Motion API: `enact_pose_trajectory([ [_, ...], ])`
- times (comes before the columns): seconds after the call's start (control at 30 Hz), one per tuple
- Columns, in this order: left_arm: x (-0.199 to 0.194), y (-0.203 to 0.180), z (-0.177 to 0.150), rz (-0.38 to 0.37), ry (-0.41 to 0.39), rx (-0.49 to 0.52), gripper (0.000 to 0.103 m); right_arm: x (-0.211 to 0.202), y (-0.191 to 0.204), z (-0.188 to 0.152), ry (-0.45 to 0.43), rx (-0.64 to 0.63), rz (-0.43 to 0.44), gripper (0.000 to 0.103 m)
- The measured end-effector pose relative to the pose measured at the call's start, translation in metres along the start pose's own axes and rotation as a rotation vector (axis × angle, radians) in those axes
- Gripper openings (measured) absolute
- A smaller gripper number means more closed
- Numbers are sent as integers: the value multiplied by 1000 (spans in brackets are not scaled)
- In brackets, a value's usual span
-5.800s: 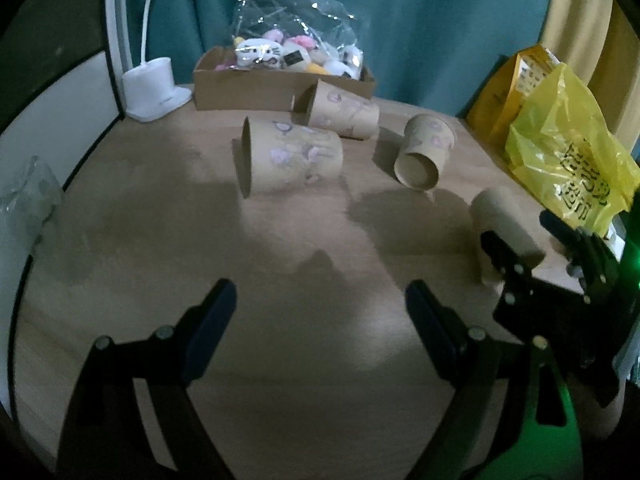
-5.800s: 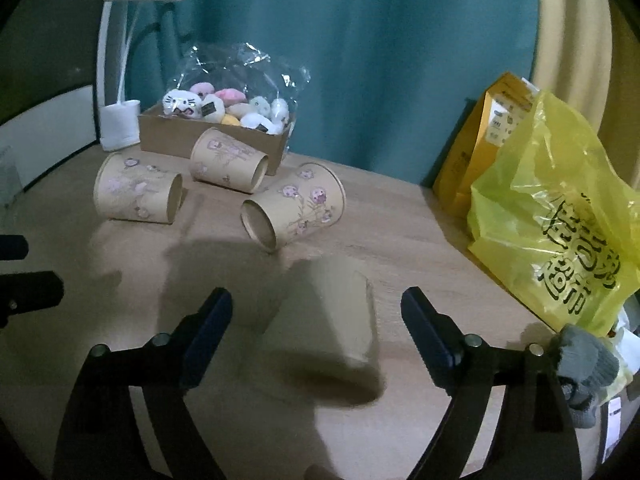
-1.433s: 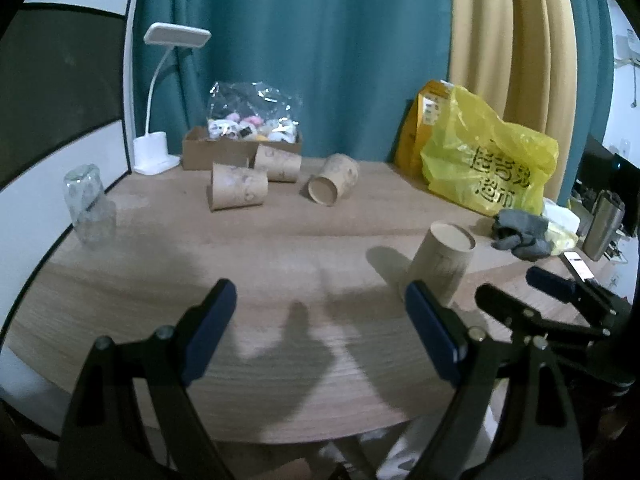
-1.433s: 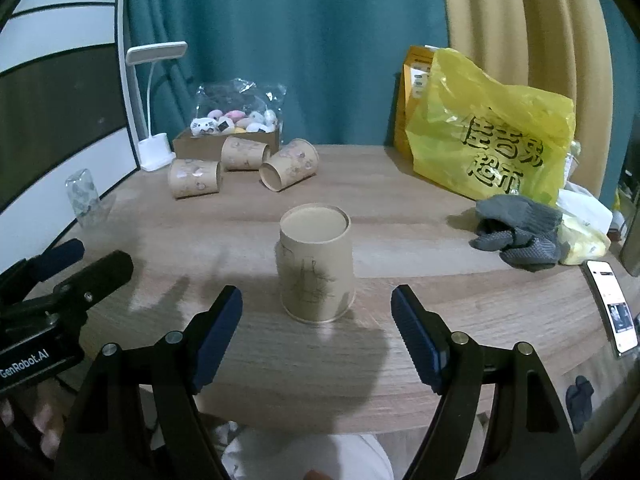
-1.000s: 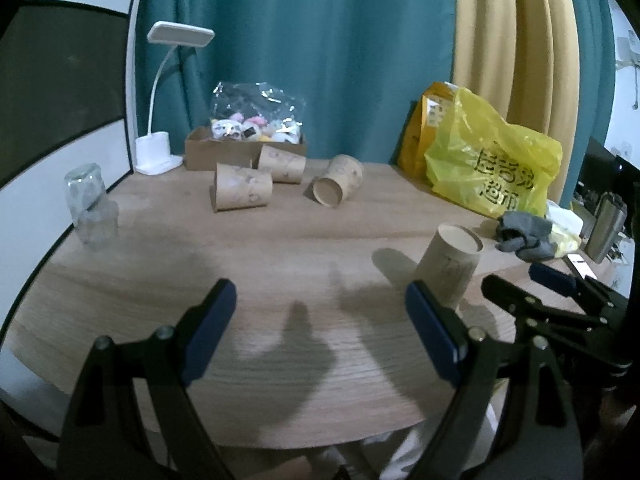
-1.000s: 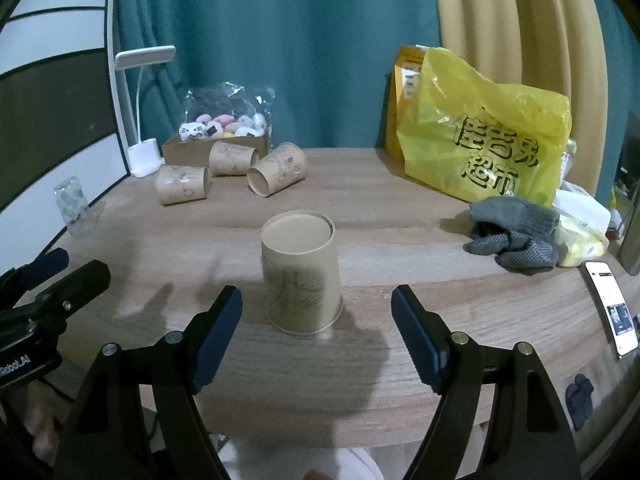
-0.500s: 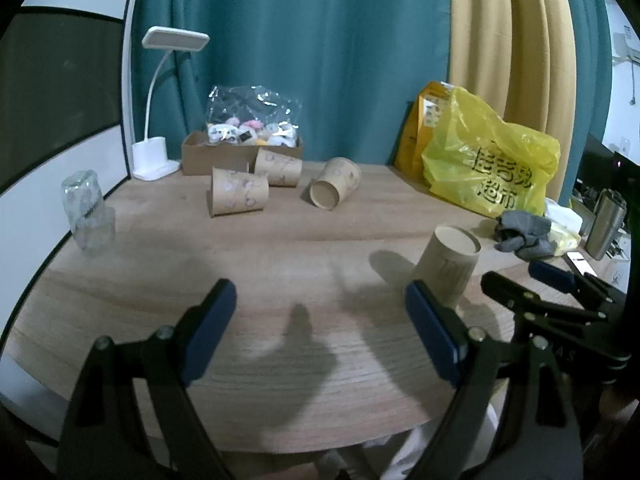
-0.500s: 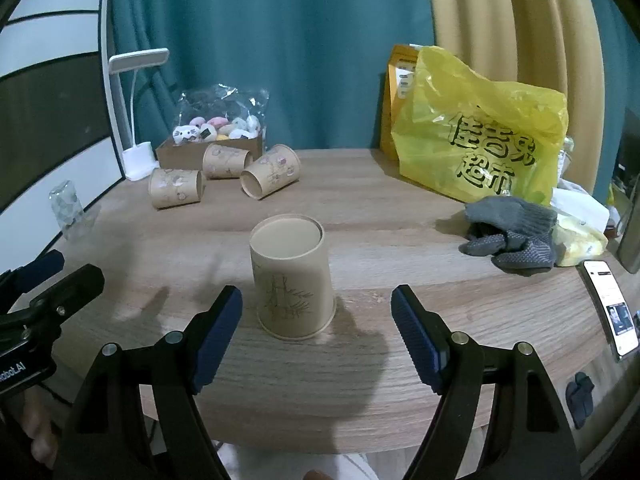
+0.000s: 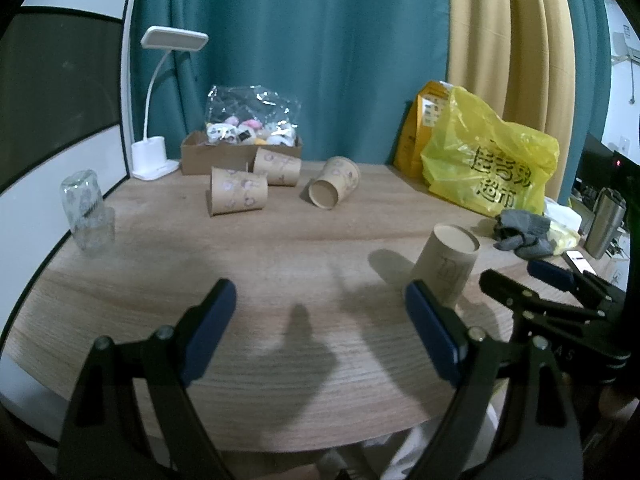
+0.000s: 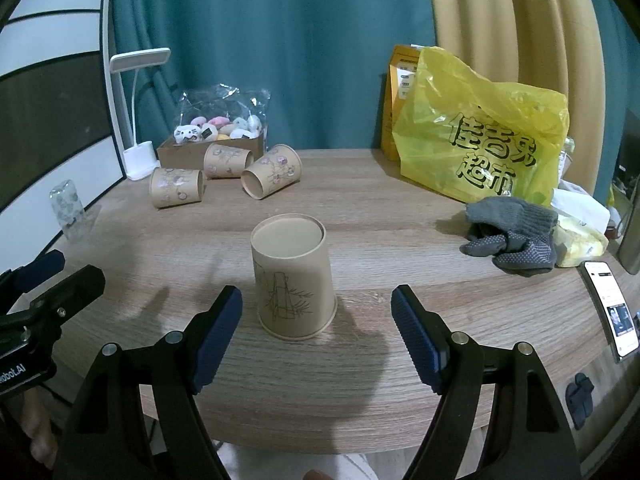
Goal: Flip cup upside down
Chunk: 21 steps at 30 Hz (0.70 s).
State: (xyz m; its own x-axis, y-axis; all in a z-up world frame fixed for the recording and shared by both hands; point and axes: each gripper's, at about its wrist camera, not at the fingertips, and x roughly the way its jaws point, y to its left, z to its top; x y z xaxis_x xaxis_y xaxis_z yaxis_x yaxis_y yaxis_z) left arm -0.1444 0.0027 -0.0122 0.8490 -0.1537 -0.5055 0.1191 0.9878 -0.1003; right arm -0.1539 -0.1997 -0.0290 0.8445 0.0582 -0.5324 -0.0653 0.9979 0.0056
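Right wrist view: the tan paper cup [image 10: 294,276] stands inverted mid-frame on the wooden table [image 10: 400,216], teal curtain [image 10: 280,40] behind; right gripper [image 10: 316,328] and left gripper [image 9: 320,324] both gape wide.

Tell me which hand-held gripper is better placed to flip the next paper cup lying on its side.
Left, probably. The three sideways brown paper cups lie ahead of the open left hand-held gripper; the right hand-held gripper faces the flipped bamboo-print cup.

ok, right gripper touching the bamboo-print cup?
Apart. Right wrist view: right gripper is open, table visible between each pad and the upside-down bamboo-print cup.
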Motion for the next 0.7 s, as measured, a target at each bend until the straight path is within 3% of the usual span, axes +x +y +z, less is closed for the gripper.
enact_pose_trajectory([
  [0.7, 0, -1, -1, 0, 0, 2, 88, 0, 1, 1, 5, -1, 3, 80],
])
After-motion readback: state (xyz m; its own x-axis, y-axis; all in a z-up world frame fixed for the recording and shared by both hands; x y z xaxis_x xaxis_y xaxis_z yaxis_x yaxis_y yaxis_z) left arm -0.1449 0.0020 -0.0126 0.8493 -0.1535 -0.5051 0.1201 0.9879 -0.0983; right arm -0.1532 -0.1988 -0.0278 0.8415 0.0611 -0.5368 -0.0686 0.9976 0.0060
